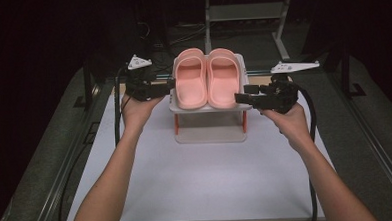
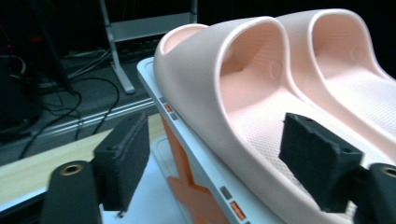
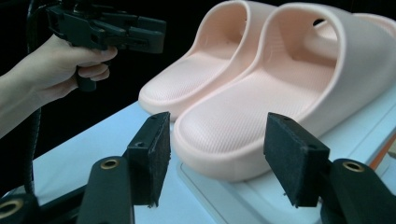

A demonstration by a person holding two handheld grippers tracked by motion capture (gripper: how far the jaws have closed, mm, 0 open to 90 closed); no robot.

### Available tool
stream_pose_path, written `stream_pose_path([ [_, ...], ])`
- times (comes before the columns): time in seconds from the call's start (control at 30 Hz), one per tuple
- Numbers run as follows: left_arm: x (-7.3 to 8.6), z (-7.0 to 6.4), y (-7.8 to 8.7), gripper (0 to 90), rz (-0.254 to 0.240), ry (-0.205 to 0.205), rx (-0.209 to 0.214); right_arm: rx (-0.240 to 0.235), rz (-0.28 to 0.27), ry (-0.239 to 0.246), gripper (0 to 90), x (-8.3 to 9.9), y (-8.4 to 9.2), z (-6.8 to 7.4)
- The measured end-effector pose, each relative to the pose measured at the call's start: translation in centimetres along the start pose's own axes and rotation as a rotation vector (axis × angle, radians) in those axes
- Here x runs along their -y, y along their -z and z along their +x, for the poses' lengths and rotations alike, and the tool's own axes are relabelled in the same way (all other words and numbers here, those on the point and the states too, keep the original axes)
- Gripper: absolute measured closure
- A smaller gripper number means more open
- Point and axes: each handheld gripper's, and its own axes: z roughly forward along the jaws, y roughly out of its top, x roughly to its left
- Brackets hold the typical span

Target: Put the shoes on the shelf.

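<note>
Both forearms come in from the near edge of the white table (image 1: pixel 197 180) and spread apart, so that each hand holds its tool level, pointing inward at a small stand from opposite sides. The left gripper (image 1: pixel 169 84) sits at the stand's left edge, beside the left slipper (image 1: pixel 189 80); in the left gripper view its jaws stand wide apart, one pad out over the stand's side and the other over the slipper's footbed, with the slipper's outer wall between them but not pressed. The right gripper (image 1: pixel 239 98) points at the stand's near right corner, its jaws likewise wide, framing the heel end of the right slipper (image 1: pixel 222 79) without touching it (a gap shows on both sides in the right gripper view). The white stand (image 1: pixel 210 135) has a flat top shelf, orange uprights and a lower base plate; it rests toward the far middle of the table. Beyond the table are dark floor, loose cables and a metal frame (image 1: pixel 245 18). The two slippers are pale salmon-pink, moulded in one piece, with broad closed straps and a finely dotted footbed; they lie side by side on the shelf, touching, toes pointing away from the person.
</note>
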Motion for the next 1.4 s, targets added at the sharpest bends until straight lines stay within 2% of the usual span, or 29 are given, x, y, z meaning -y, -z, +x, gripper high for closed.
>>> stream_pose_path([
  [0.47, 0.7, -0.8, 0.8, 19.6, -0.006, -0.029, -0.009, -0.065, -0.01, -0.018, 40.7, 2.2, 1.3, 0.1],
  [0.83, 2.0, -0.4, 1.7, 18.5, -0.01, -0.018, -0.011, -0.102, 0.008, -0.031, 39.1, 4.0, 1.6, 0.4],
  [1.4, 3.7, -0.8, 2.6, 17.2, -0.011, -0.018, 0.005, -0.122, 0.019, -0.025, 37.2, 5.8, 2.0, 1.1],
])
